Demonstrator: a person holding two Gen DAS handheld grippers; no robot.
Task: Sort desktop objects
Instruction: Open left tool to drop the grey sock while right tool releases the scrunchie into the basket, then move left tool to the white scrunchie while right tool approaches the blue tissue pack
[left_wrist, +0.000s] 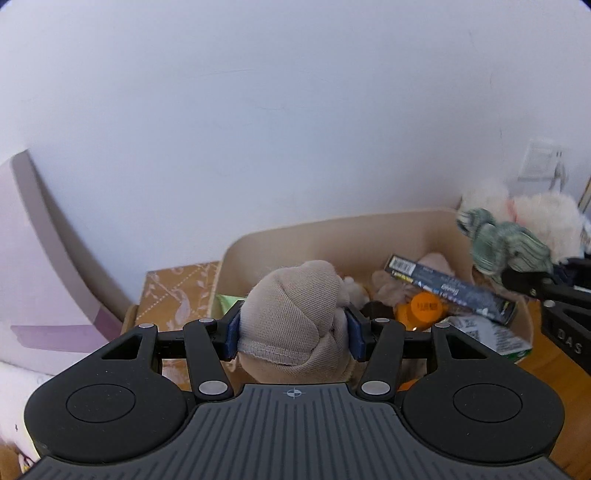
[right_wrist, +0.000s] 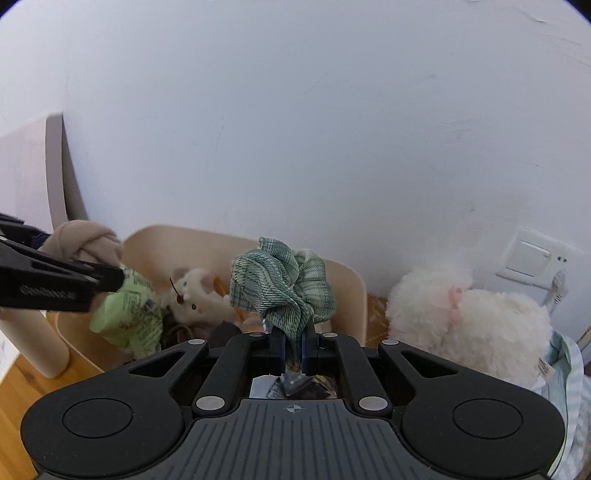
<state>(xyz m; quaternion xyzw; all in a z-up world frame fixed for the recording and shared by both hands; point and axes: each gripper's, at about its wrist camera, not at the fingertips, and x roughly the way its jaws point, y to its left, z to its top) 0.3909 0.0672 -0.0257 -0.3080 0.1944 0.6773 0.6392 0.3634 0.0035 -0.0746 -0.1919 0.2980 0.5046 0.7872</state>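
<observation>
The left gripper (left_wrist: 293, 332), angled downward, clamped a knotted beige sock (left_wrist: 295, 314) above the beige bin (left_wrist: 332, 232). The right gripper (right_wrist: 293, 345), angled likewise, pinched a green plaid scrunchie (right_wrist: 284, 284) tightly over that bin. A dark box (left_wrist: 450, 293) carried a barcode; its print was unreadable.

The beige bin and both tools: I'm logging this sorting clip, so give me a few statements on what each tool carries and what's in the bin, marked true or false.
1. The left tool grips a rolled beige sock. True.
2. The right tool is empty. False: it is shut on a green plaid scrunchie.
3. The beige bin already holds several items, including an orange-capped bottle. True.
4. The white fluffy plush lies inside the bin. False: it sits outside, to the bin's right.
5. A wall outlet shows behind the plush. True.
</observation>
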